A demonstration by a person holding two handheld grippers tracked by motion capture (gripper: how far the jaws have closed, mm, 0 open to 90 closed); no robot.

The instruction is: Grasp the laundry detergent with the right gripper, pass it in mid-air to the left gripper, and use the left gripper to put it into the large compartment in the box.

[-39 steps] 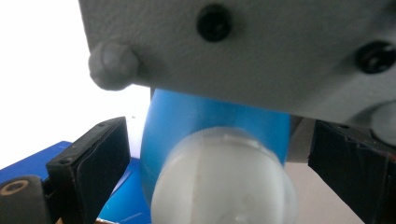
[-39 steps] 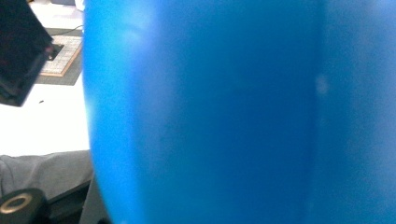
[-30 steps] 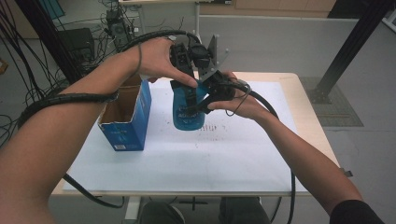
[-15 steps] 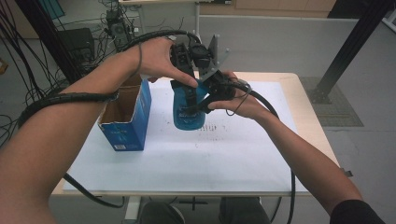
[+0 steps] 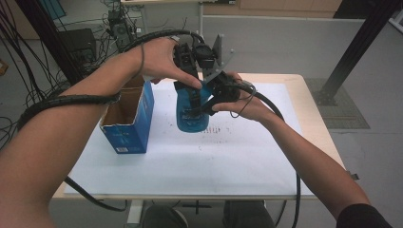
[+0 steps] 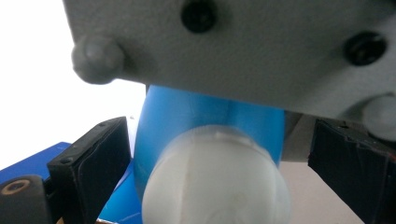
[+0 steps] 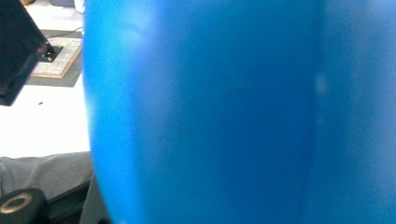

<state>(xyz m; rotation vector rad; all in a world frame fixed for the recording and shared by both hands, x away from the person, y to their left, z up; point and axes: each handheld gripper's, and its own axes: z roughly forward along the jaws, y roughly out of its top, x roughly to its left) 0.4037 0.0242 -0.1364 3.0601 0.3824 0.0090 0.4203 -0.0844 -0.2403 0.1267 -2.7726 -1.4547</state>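
Note:
A blue soft pouch [image 5: 192,116] with a white screw cap [image 6: 215,182] is held upright above the white sheet. My right gripper [image 5: 209,102] is shut on the pouch's body from the right, and the blue pouch [image 7: 233,112] looms close in the right gripper view, beside one black finger [image 7: 16,51]. My left gripper [image 5: 190,78] comes down on the top from above. In the left gripper view its fingers [image 6: 93,154] stand on either side of the cap with a small gap showing, so it is open. The right gripper's grey plate [image 6: 233,46] hangs over the pouch [image 6: 187,116].
An open blue cardboard box [image 5: 128,118] stands at the left of the white sheet [image 5: 214,161], close to the pouch. Thick cables trail from both grippers along the forearms. The table edge [image 5: 313,114] runs at the right, with floor beyond.

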